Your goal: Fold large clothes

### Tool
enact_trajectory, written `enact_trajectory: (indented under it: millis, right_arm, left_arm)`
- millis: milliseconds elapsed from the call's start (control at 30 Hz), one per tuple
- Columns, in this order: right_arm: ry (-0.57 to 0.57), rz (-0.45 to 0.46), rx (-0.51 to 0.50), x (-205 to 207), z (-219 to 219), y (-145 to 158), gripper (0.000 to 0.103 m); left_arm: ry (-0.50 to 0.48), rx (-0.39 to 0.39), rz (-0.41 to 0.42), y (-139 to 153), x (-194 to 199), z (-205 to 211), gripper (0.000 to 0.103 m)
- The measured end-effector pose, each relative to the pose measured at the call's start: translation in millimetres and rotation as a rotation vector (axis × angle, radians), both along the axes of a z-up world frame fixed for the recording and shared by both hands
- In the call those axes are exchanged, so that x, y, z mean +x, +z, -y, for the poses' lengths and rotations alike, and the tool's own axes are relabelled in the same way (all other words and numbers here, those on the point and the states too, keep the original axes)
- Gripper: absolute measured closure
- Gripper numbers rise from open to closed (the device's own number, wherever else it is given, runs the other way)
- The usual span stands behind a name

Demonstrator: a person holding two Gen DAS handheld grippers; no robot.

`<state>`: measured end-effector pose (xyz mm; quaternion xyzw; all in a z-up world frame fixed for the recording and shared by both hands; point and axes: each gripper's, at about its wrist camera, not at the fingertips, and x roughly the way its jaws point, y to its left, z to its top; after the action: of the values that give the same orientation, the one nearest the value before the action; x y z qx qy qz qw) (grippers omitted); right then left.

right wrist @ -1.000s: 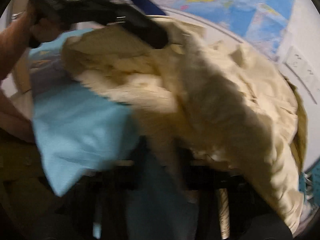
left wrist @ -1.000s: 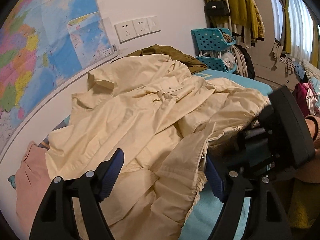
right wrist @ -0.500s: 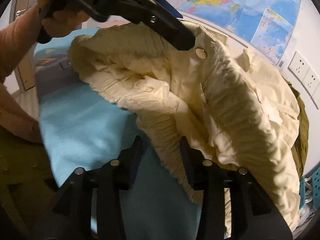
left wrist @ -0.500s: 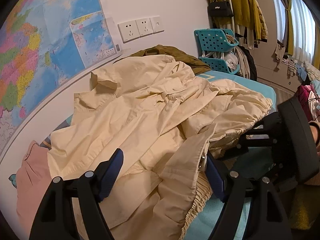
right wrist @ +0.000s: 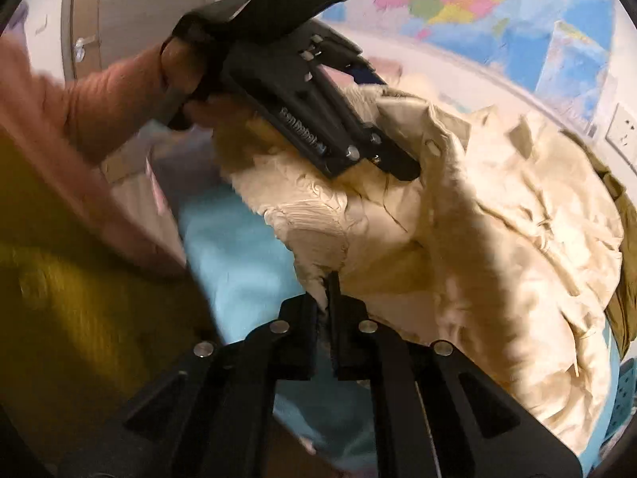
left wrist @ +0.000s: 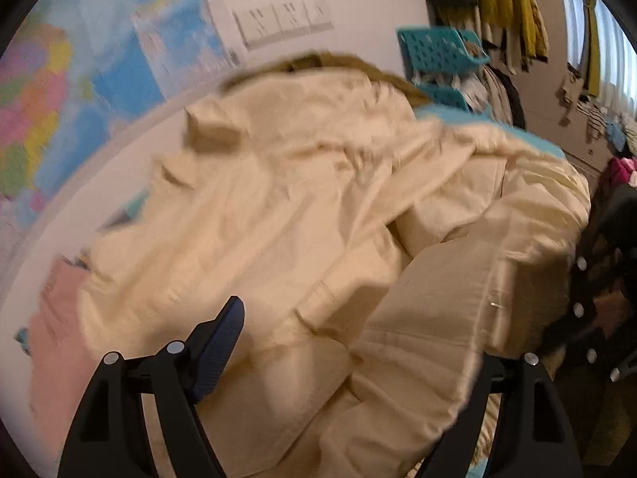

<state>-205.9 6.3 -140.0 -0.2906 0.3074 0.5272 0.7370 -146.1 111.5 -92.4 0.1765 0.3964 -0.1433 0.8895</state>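
Observation:
A large cream coat [left wrist: 298,219] lies crumpled on a light blue bed sheet [right wrist: 239,259]. My left gripper [left wrist: 350,354] stands open and low over the coat. Folds of cloth bulge between its fingers, and its right finger is hidden behind the fabric. In the right wrist view the left gripper [right wrist: 398,167] rests on the coat's near part, held by a hand [right wrist: 179,67] in a pink sleeve. My right gripper [right wrist: 327,290] is shut on the coat's gathered hem [right wrist: 318,275] at the bed's near edge. It shows as a dark blurred shape, the right gripper [left wrist: 593,298], in the left wrist view.
A pink garment [left wrist: 59,338] lies left of the coat, and an olive one [left wrist: 318,61] lies behind it by the wall. A map [left wrist: 99,59] and sockets [left wrist: 286,20] cover the wall. Teal baskets [left wrist: 438,46] and hanging clothes [left wrist: 509,0] stand at the back right.
My right gripper opened around the gathered hem and has shut on it again. My left gripper has sunk closer onto the coat, whose near flap now rises between its fingers.

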Motion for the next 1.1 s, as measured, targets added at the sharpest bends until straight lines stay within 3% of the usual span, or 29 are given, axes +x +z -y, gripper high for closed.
enact_trajectory:
  millis: [100,200,233,367,433,533,600,667,733,800,867,900,933,1000,1100]
  right_arm:
    - [-0.004,-0.038,0.024,4,-2,-2,0.094]
    - [0.034,-0.043,0.033,3,5,9,0.073]
    - [0.043,-0.055,0.046,4,10,14,0.062]
    - [-0.014,-0.096,0.134,5,58,46,0.060]
    - [-0.054,-0.138,0.238,18,91,68,0.059]
    - [-0.249,-0.101,0.331,52,125,81,0.047]
    - [-0.375,-0.099,0.315,70,129,72,0.047]
    - [-0.430,-0.086,0.257,93,117,53,0.048]
    - [-0.482,-0.029,0.139,109,100,29,0.048]
    - [-0.533,0.055,0.018,122,95,6,0.056]
    - [-0.581,0.055,-0.010,139,101,-9,0.063]
    - [-0.615,0.110,-0.039,146,103,-16,0.073]
    - [-0.640,0.141,-0.063,147,107,-22,0.095]
    - [-0.661,0.056,0.004,154,117,-22,0.094]
    - [-0.607,0.015,0.021,142,121,-11,0.073]
  left_arm:
    - [-0.004,0.091,-0.006,-19,-4,9,0.027]
    - [-0.010,0.079,-0.041,-25,-5,7,0.027]
    - [-0.015,0.076,-0.044,-24,-9,3,0.027]
    - [-0.084,-0.031,-0.039,-8,-39,-14,0.026]
    - [-0.106,-0.084,-0.027,-1,-55,-26,0.025]
    - [-0.096,-0.140,-0.012,5,-67,-41,0.025]
    - [-0.102,-0.166,0.000,8,-72,-45,0.024]
    - [-0.096,-0.164,0.005,7,-72,-48,0.021]
    - [-0.088,-0.177,-0.014,1,-69,-51,0.021]
    - [-0.064,-0.178,-0.029,-5,-68,-56,0.016]
    - [-0.019,-0.138,-0.051,-17,-64,-61,0.015]
    - [0.001,-0.112,-0.057,-22,-64,-63,0.014]
    - [0.026,-0.073,-0.072,-29,-63,-65,0.012]
    - [0.039,-0.060,-0.086,-36,-65,-65,0.011]
    - [0.040,-0.089,-0.060,-27,-76,-68,0.013]
